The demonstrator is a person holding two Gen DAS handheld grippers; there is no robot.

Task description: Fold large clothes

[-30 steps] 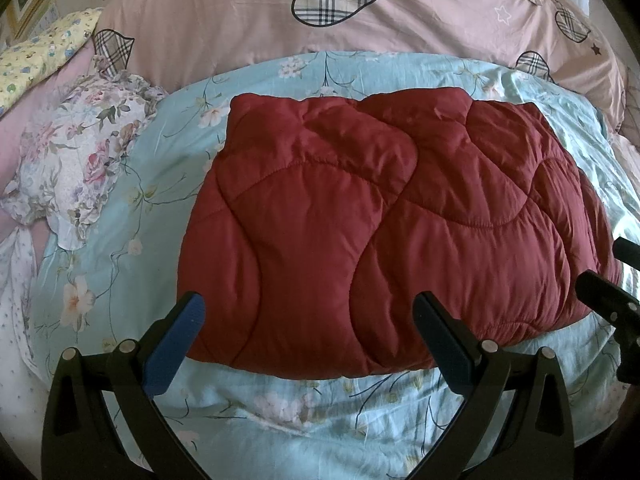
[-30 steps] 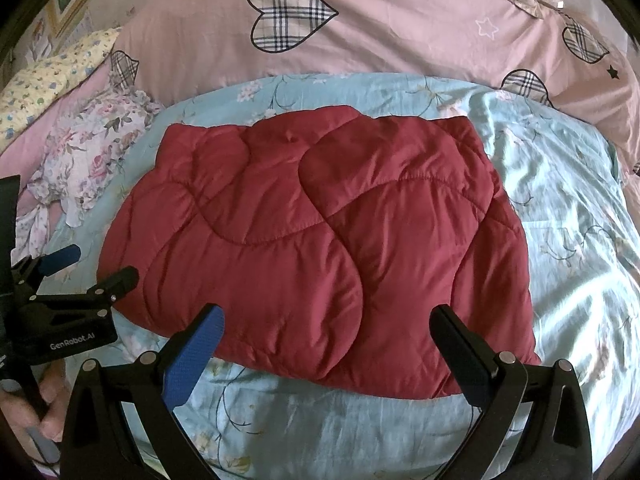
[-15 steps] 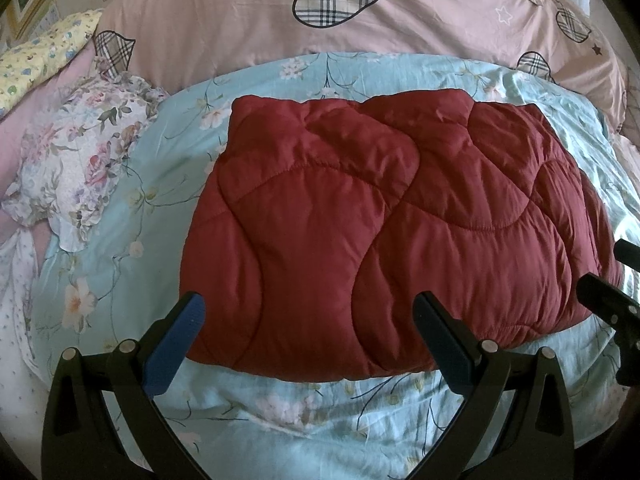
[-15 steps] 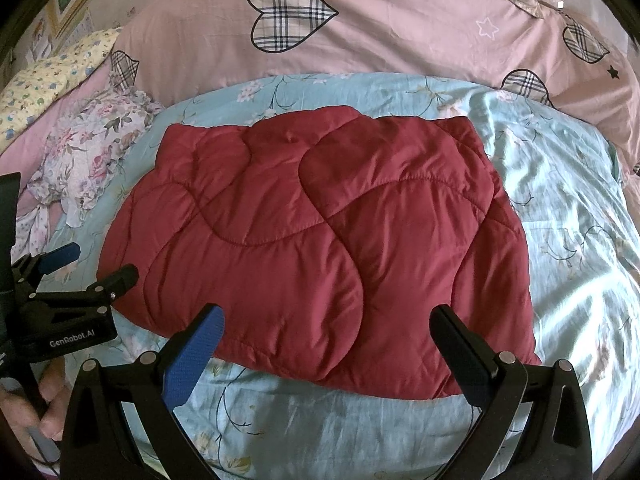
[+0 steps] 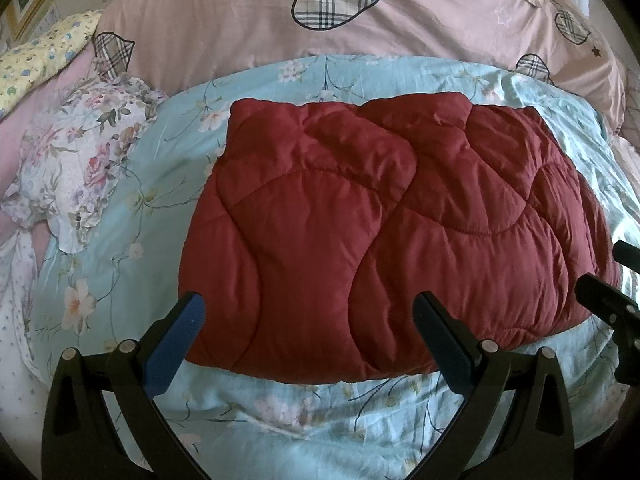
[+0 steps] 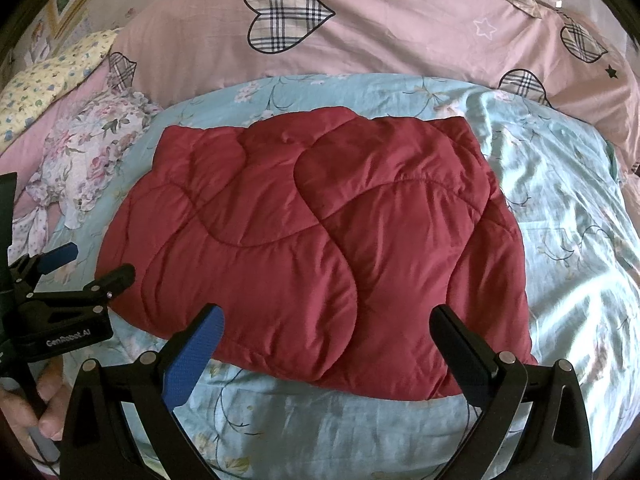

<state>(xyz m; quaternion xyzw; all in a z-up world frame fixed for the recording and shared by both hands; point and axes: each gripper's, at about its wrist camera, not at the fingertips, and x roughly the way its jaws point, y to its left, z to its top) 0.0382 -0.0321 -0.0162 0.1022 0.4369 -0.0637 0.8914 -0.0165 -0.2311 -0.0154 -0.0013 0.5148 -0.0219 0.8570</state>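
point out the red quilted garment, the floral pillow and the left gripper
red quilted garment [image 5: 360, 248], left wrist view, middle of its top panel
floral pillow [image 5: 80, 168], left wrist view, its centre
left gripper [image 6: 86, 264], right wrist view, between its fingertips

Red quilted garment [image 6: 312, 248] lies folded at frame centre on the light-blue floral sheet [image 6: 560, 240]. Right gripper [image 6: 326, 334], lower frame, fingers spread wide, empty. Left gripper [image 6: 94, 262] at left edge, fingers apart. Pink heart-print duvet [image 6: 380, 28] spans the top.
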